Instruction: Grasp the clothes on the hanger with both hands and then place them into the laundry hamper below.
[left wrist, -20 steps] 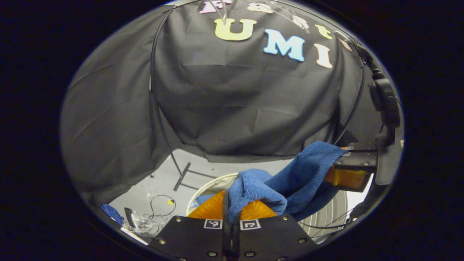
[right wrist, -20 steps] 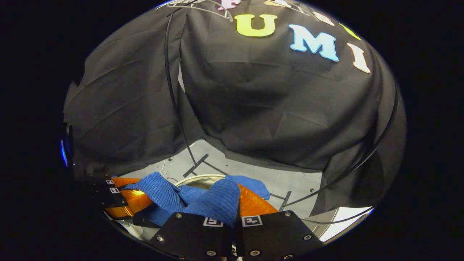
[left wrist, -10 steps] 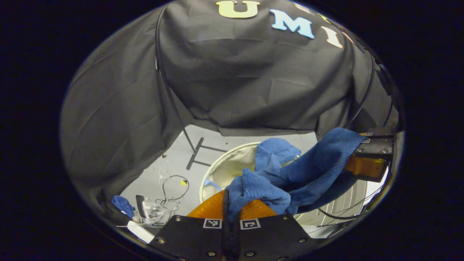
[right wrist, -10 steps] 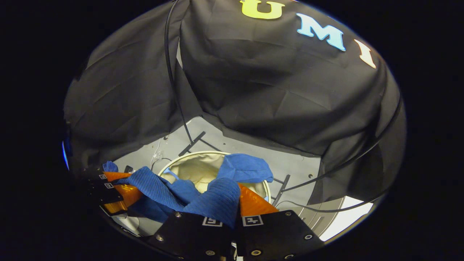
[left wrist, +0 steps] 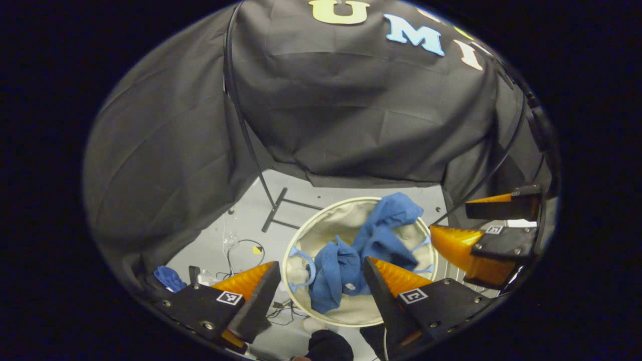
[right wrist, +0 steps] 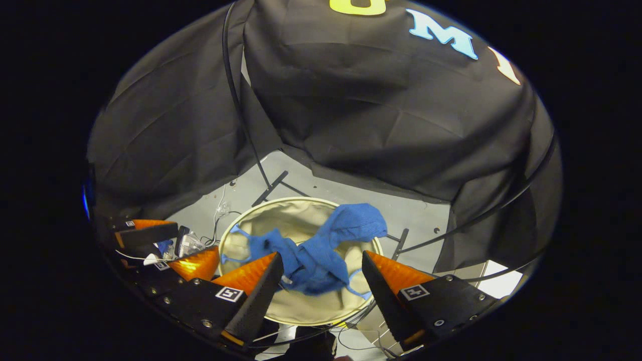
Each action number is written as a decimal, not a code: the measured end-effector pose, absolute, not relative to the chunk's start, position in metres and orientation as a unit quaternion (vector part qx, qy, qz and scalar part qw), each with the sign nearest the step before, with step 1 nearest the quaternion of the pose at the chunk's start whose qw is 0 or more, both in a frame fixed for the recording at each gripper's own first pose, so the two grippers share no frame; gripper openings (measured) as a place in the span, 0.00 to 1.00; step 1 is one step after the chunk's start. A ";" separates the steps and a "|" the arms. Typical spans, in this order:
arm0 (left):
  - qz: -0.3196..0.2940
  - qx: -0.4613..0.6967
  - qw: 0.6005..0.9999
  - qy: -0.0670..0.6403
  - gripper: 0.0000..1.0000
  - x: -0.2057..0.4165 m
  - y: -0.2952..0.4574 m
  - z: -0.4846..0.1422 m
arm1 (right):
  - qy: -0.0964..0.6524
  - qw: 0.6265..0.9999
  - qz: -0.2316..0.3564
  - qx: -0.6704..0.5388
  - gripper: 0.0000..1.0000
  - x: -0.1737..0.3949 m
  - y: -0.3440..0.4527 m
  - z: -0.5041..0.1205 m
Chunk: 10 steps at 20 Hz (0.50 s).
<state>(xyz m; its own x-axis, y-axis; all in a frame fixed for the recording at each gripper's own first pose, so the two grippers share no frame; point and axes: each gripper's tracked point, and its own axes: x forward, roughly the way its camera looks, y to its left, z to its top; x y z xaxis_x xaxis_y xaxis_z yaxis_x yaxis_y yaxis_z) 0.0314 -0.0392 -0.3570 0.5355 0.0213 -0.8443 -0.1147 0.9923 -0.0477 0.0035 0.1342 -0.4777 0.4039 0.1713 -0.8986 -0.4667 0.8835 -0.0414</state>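
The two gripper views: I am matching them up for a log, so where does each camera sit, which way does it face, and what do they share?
Left gripper view: rides the left gripper, faces down at the laundry hamper; own open fingers below, right gripper at the right edge.
Right gripper view: rides the right gripper, faces down likewise; own open fingers below, left gripper at the left.
Shared: hamper, blue garment inside, grey floor.

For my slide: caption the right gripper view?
Open right gripper above the hamper, blue garment inside.
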 end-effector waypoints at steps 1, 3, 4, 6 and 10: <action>0.040 -0.049 0.875 0.480 0.96 0.032 -0.038 -0.357 | 0.510 0.827 0.192 -0.143 0.98 0.005 0.135 -0.477; 0.041 -0.050 0.875 0.480 0.96 0.033 -0.036 -0.358 | 0.508 0.829 0.188 -0.141 0.98 0.005 0.135 -0.477; 0.042 -0.051 0.875 0.480 0.96 0.034 -0.036 -0.357 | 0.507 0.829 0.187 -0.142 0.98 0.005 0.135 -0.477; 0.043 -0.052 0.876 0.477 0.97 0.037 -0.036 -0.354 | 0.505 0.831 0.184 -0.142 0.98 0.006 0.136 -0.476; 0.043 -0.043 0.882 0.468 0.96 0.040 -0.033 -0.347 | 0.498 0.837 0.178 -0.138 0.98 0.008 0.135 -0.473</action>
<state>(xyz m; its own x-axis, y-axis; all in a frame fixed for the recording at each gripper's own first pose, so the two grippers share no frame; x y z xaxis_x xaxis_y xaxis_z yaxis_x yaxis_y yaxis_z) 0.0397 -0.0330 -0.3468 0.5582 0.0352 -0.8290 -0.1148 0.9928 -0.0352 0.0080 0.1353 -0.4730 0.4399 0.1602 -0.8836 -0.4355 0.8986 -0.0539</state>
